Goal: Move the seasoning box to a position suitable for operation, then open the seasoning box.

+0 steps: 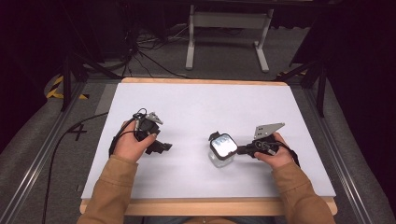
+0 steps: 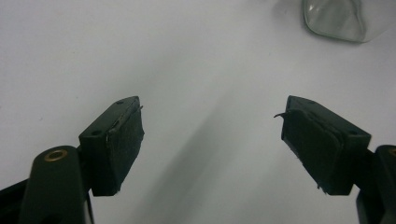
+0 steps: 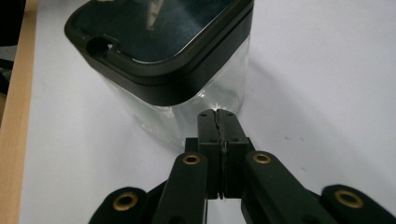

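Observation:
A clear glass container with a black-rimmed lid [image 1: 222, 148] stands upright on the white table, right of centre. In the right gripper view the container [image 3: 187, 88] rises just beyond my right gripper [image 3: 218, 114], whose jaws are pressed together with nothing between them; the tips sit at the glass wall, and contact cannot be told. From above, the right gripper [image 1: 239, 150] points left at the container. My left gripper [image 1: 164, 146] rests low over the table to the left, open, jaws wide apart [image 2: 212, 121] over bare surface. The glass base [image 2: 334, 18] shows at the top right of the left gripper view.
The white tabletop [image 1: 196, 107] has a wooden front edge [image 1: 205, 205]. Beyond the far edge are a white stand's legs [image 1: 229, 37] and cables on the grey floor. A metal rail [image 1: 42, 154] runs along the left side.

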### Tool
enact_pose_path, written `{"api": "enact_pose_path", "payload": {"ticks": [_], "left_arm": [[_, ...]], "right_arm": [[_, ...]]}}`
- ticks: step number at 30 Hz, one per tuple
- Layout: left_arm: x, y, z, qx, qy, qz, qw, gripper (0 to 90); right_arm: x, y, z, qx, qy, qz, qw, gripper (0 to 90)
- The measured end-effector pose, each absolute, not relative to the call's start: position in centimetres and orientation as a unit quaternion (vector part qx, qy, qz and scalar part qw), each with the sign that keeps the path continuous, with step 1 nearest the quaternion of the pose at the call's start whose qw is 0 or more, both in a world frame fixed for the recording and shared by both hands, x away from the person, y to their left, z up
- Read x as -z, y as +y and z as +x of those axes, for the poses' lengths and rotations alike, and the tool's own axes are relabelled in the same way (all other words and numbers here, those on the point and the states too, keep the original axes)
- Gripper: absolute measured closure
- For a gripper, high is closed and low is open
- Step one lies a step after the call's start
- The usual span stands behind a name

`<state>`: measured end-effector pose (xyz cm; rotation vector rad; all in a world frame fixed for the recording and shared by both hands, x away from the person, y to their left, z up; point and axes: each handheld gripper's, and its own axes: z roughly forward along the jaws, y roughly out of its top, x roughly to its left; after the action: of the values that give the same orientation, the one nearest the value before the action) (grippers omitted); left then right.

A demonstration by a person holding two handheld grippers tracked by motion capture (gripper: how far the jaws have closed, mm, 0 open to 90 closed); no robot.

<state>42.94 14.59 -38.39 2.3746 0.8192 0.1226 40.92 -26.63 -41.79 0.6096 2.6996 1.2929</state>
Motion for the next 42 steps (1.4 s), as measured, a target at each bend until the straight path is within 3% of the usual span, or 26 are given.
{"api": "enact_pose_path", "payload": {"ticks": [34, 42], "left_arm": [[38.2, 13.3, 43.3, -0.024, 0.296, 0.899, 0.322, 20.9], [37.4, 12.1, 43.0, -0.015, 0.305, 0.869, 0.39, 22.0]], "right_arm": [[42.0, -25.1, 39.5, -0.396, 0.9, 0.18, 0.032, 89.9], [40.7, -27.3, 39.8, -0.411, 0.883, 0.217, 0.061, 89.7]]}}
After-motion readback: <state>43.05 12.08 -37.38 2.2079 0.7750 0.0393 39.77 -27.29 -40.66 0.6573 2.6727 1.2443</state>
